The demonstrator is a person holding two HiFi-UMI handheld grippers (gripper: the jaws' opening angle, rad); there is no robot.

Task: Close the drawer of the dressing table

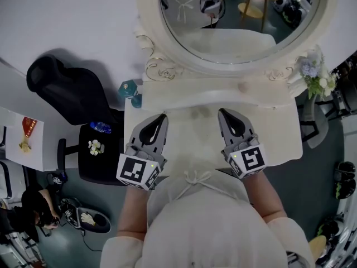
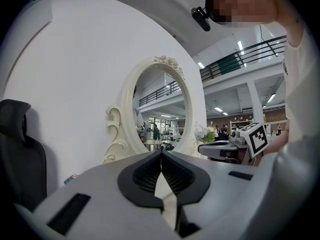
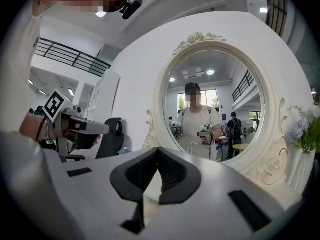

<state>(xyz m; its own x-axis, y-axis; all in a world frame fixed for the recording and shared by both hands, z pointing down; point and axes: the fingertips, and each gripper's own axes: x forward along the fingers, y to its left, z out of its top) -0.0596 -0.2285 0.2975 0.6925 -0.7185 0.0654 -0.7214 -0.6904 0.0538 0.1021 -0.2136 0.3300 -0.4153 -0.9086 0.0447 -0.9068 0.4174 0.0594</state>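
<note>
Both tools are held level over the pale counter (image 1: 279,128) of the dressing table, in front of the oval mirror (image 1: 245,38). The left gripper (image 1: 163,116) has its fingers fully together with nothing between them. The right gripper (image 1: 222,111) is likewise closed and empty, its tips meeting. The drawer cannot be seen in any view. Its front presumably lies below the near edge of the counter, where the person's torso and the two tools block the line of sight, so how far it stands out cannot be told. The main hazard is therefore blind contact: the fingers must drop below the counter edge to reach the front, and a misjudged descent would strike the edge or the top surface instead. A push from one side only, or from two tools at uneven pressure, would probably skew the drawer on its runners and jam it part way. Narrow closed tips give a small contact patch, and they may slide off a smooth or curved front. Excess force at the end of travel may jolt the table and upset the flowers (image 1: 316,75) at the right end or the small teal bottle (image 1: 131,91) at the left corner. The tie (image 1: 196,177) on the person's garment hangs close to the front and could be trapped in the closing gap.
</note>
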